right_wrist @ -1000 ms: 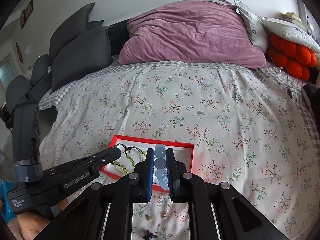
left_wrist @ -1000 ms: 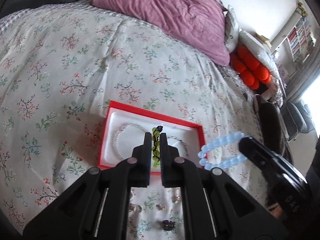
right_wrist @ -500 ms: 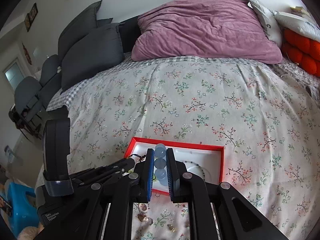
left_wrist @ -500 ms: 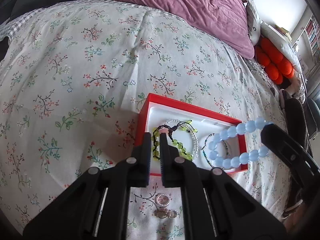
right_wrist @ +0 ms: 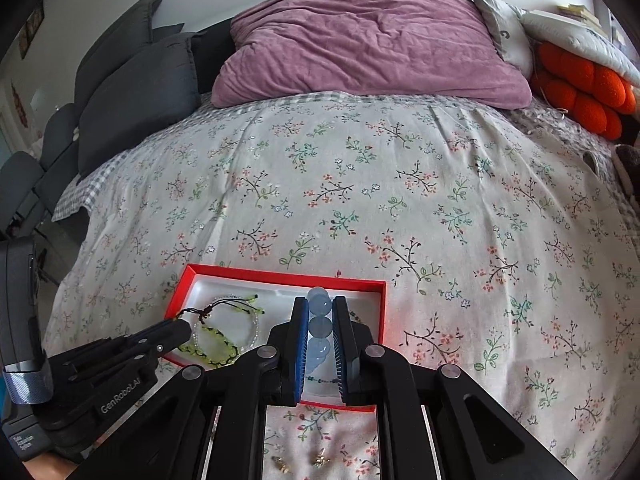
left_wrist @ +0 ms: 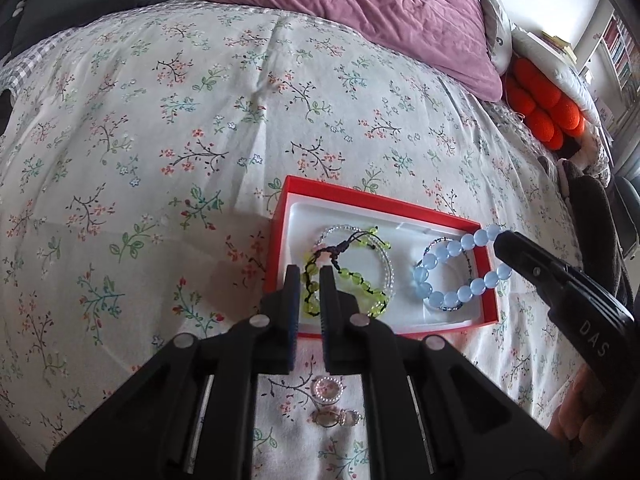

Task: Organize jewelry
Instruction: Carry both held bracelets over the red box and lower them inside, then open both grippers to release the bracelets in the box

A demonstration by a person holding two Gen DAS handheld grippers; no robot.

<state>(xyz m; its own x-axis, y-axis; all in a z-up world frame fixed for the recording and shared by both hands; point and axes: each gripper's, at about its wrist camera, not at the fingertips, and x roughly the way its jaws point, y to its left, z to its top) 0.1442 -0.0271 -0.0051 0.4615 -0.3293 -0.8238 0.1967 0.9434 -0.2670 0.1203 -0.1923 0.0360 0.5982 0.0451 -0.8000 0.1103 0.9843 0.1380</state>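
A red box [left_wrist: 384,199] with a white lining lies on the floral bedspread; it also shows in the right wrist view [right_wrist: 280,275]. My left gripper [left_wrist: 309,276] is shut on a green bead bracelet [left_wrist: 360,280] with black cord, which rests inside the box's left half over a clear bead bracelet [left_wrist: 386,268]. My right gripper [right_wrist: 320,306] is shut on a pale blue bead bracelet [left_wrist: 452,276], held over the box's right half above a thin dark bead bracelet [left_wrist: 472,266]. The blue beads [right_wrist: 320,328] sit between the right fingers.
Small rings and earrings [left_wrist: 330,386] lie on the bedspread in front of the box, also seen in the right wrist view [right_wrist: 320,460]. A purple pillow [right_wrist: 372,40], grey cushions [right_wrist: 132,92] and an orange cushion [right_wrist: 584,88] sit at the bed's head.
Both grippers have come lower and closer over the box. The green bracelet now lies in the box's left half and the blue bracelet hangs over the right half.
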